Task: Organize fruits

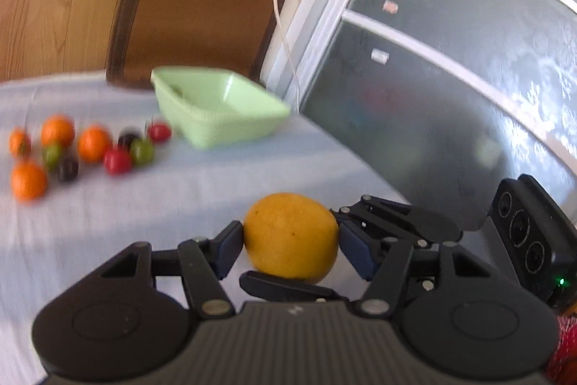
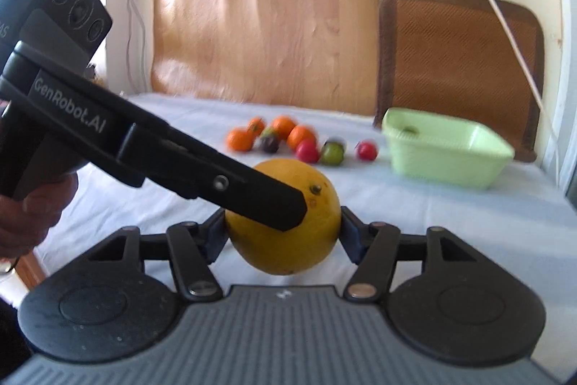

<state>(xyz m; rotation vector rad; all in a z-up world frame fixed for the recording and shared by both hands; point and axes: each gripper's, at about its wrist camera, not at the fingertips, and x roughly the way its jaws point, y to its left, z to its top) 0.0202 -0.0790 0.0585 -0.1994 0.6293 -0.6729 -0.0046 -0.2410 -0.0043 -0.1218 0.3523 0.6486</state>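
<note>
A large yellow-orange citrus fruit (image 1: 291,235) is held above the white-clothed table (image 1: 180,204). My left gripper (image 1: 291,237) is shut on it, blue pads on both sides. My right gripper (image 2: 283,226) is shut on the same fruit (image 2: 288,240), crossing the left one. The left gripper's body (image 2: 162,154) reaches over the fruit in the right wrist view. A light green basket (image 1: 220,107) stands at the far side; it also shows in the right wrist view (image 2: 447,150). Several small oranges, red, green and dark fruits (image 1: 90,147) lie in a loose group left of the basket.
A brown chair back (image 1: 198,6) stands behind the table. A frosted glass door (image 1: 450,78) is to the right. A white cable (image 1: 281,24) hangs down the wall. The table edge runs close to the right of the basket.
</note>
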